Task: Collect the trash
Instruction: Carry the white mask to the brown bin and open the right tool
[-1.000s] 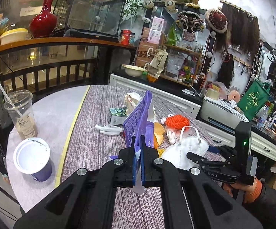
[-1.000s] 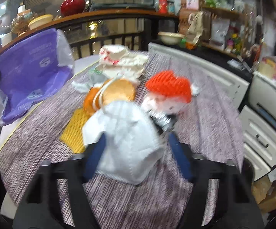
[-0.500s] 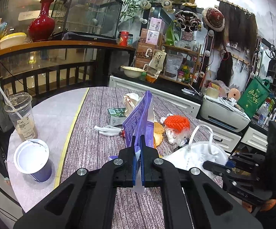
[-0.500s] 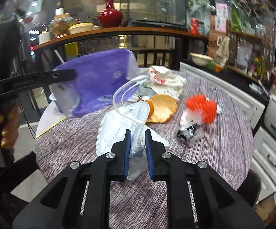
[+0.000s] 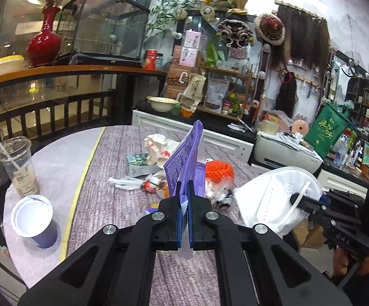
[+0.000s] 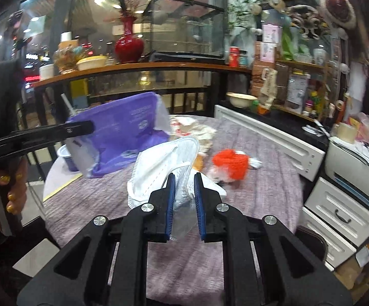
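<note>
My left gripper (image 5: 183, 193) is shut on the edge of a purple plastic bag (image 5: 187, 150), held upright above the table; the same purple bag (image 6: 123, 132) shows at the left in the right wrist view, with the left gripper (image 6: 92, 127) clamped on it. My right gripper (image 6: 184, 178) is shut on a white face mask (image 6: 164, 163), lifted off the table; in the left wrist view that mask (image 5: 273, 193) hangs at the right from the right gripper (image 5: 293, 199). Orange netting (image 6: 231, 162), crumpled wrappers (image 5: 159, 145) and a green carton (image 5: 138, 162) lie on the table.
A round table with a striped purple cloth (image 5: 102, 199) carries a purple paper cup (image 5: 35, 219) and a clear cup with a straw (image 5: 18, 168) at its left. White drawers (image 6: 337, 211) and a printer (image 5: 286, 153) stand to the right. A railing with a red vase (image 5: 44, 40) is behind.
My right gripper closed on the white mask and lifted it off the table, moving up and toward the purple bag. The left gripper still holds the bag, nearly in place.
</note>
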`<state>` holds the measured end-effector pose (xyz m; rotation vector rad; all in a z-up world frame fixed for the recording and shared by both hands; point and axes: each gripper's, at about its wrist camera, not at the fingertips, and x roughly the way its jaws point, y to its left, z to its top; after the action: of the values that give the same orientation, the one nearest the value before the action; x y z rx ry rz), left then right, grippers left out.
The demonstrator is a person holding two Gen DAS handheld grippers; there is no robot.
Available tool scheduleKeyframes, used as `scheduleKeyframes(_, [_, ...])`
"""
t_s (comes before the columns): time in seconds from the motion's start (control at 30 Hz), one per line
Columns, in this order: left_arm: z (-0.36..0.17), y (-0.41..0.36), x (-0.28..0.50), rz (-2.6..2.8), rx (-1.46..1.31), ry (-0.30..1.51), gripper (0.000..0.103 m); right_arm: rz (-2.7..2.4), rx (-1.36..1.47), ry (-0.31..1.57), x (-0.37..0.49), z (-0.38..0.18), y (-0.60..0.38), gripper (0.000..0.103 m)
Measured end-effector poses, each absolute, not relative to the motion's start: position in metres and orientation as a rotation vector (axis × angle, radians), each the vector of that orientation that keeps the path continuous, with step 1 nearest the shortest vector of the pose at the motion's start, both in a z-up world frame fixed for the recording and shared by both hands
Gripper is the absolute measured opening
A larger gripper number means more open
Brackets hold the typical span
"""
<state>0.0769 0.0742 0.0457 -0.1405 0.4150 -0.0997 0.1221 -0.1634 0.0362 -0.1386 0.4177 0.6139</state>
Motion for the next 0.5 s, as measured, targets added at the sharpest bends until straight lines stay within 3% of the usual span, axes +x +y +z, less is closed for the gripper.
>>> scheduleKeyframes(0.3, [0.049, 0.010, 0.093, -0.251, -0.086, 0.415, 0.004, 0.287, -0.048, 0.485, 0.156, 0.012, -0.277, 0.016])
scheduleKeyframes(0.5, [0.040, -0.052, 0.118, -0.394, -0.071, 0.467, 0.004, 0.086, -0.009, 0.599, 0.186, -0.039, -0.345, 0.016])
